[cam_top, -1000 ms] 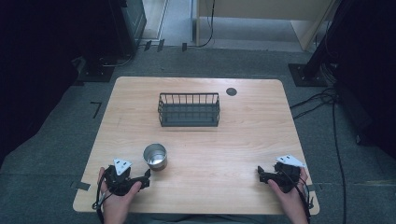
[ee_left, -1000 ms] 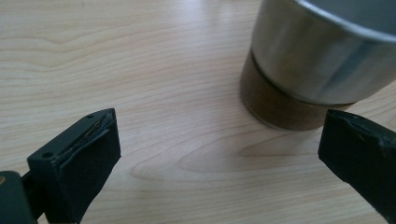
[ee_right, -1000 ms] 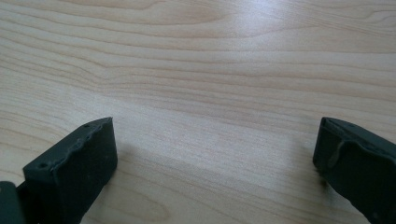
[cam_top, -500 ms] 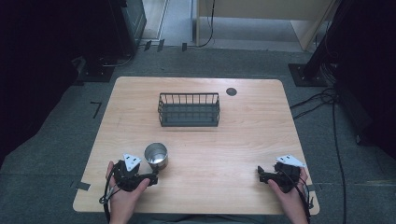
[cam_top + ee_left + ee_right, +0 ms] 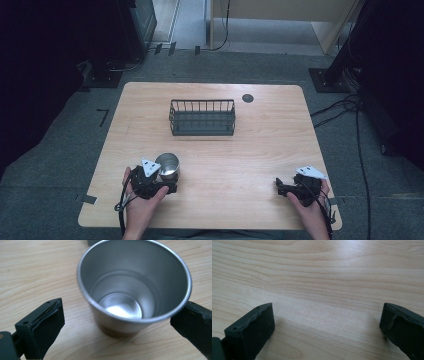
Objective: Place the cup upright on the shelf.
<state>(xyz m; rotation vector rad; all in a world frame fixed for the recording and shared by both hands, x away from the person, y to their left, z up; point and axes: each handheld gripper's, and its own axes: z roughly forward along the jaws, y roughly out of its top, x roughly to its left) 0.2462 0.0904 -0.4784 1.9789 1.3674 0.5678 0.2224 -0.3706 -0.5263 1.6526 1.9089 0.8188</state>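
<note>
Steel cup [image 5: 133, 287] stands upright on the bench [image 5: 250, 150], between the spread fingers [image 5: 42, 327] of the left gripper [image 5: 167, 184].
Right gripper [image 5: 281, 186] rests near the bench's front-right corner, fingers [image 5: 252, 327] released; a wire basket [image 5: 202, 118] sits farther back.

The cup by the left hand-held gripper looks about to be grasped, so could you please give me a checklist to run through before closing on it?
1. Cup upright on the table: ok.
2. Cup empty: ok.
3. Left hand-held gripper open, one jaw on each side of the cup: ok.
4. Jaws centred on the cup: not ok, the left jaw stands well apart while the right is at the rim.
5. Basket clear of the grasp: ok, it stands farther back.
6. Right hand-held gripper out of the way: ok, open over bare table.
</note>
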